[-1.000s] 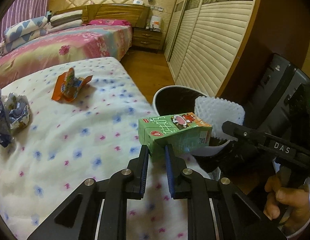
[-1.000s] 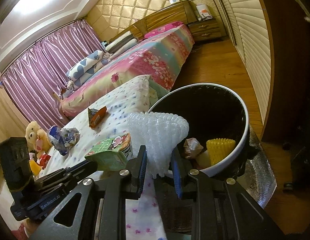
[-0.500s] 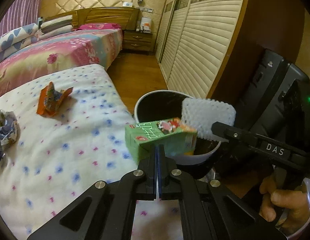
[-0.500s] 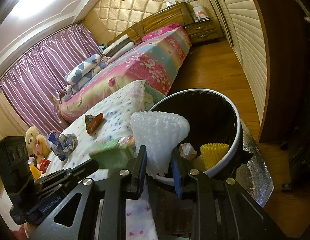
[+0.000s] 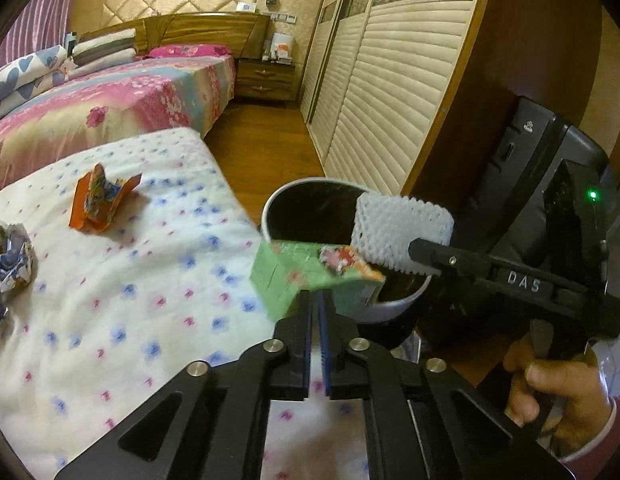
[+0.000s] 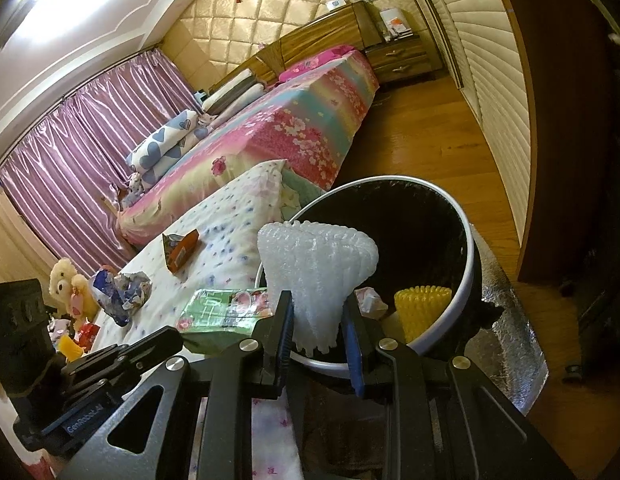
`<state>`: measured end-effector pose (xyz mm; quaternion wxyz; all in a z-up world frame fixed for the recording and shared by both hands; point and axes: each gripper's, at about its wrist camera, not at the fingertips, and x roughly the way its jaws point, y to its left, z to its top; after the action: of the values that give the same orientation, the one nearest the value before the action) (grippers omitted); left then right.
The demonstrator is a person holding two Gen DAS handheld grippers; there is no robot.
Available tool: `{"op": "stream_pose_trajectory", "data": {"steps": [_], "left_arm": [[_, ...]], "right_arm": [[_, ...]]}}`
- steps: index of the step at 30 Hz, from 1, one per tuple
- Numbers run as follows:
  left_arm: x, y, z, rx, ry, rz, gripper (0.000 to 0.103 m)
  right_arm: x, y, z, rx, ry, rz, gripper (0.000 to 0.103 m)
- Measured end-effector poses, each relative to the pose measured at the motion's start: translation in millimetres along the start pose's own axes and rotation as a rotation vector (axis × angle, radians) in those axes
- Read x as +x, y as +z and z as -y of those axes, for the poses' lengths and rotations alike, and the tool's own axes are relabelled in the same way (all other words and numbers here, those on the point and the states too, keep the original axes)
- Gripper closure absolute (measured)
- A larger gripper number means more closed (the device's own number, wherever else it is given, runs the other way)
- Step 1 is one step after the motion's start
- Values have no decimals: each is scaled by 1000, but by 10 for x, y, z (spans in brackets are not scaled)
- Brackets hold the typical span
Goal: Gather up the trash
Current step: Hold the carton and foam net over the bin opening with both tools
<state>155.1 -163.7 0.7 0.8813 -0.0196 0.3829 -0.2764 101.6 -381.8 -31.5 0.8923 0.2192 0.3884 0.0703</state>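
A green drink carton (image 5: 301,276) shows blurred and tilted toward the bin, right at the tips of my left gripper (image 5: 317,296). Its jaws stand almost shut with only a slit between the blue pads, parting slightly, and nothing shows in the slit. I cannot tell whether the tips touch the carton. In the right wrist view the carton (image 6: 221,308) lies flat at the bed's edge. My right gripper (image 6: 317,300) is shut on a white foam net (image 6: 318,256), held over the near rim of the black bin (image 6: 466,280). The left view shows that foam net (image 5: 402,224) above the bin (image 5: 269,208).
An orange wrapper (image 5: 101,196) and a crumpled blue-white wrapper (image 5: 9,256) lie on the dotted white bedcover. In the bin sit a yellow foam net (image 6: 422,304) and crumpled paper. A teddy (image 6: 69,284) sits at the far left. A hand (image 5: 558,384) holds the right gripper's handle.
The left jaws closed from a grip around the carton to nearly shut. The carton now sits ahead of the tips, tilted and blurred. The right gripper kept its hold on the foam net.
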Motion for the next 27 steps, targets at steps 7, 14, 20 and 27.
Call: {"op": "stream_pose_trajectory", "data": {"steps": [7, 14, 20, 27], "left_arm": [[-26, -33, -126, 32, 30, -23, 58], [108, 70, -154, 72, 6, -39, 56], [239, 165, -130, 154, 11, -70, 37], [435, 266, -287, 200, -20, -115, 17]], "right_arm": [[52, -44, -26, 4, 9, -15, 80], [76, -55, -64, -3, 20, -25, 80], [89, -56, -57, 3, 29, -31, 80], [91, -61, -54, 4, 34, -36, 80]]}}
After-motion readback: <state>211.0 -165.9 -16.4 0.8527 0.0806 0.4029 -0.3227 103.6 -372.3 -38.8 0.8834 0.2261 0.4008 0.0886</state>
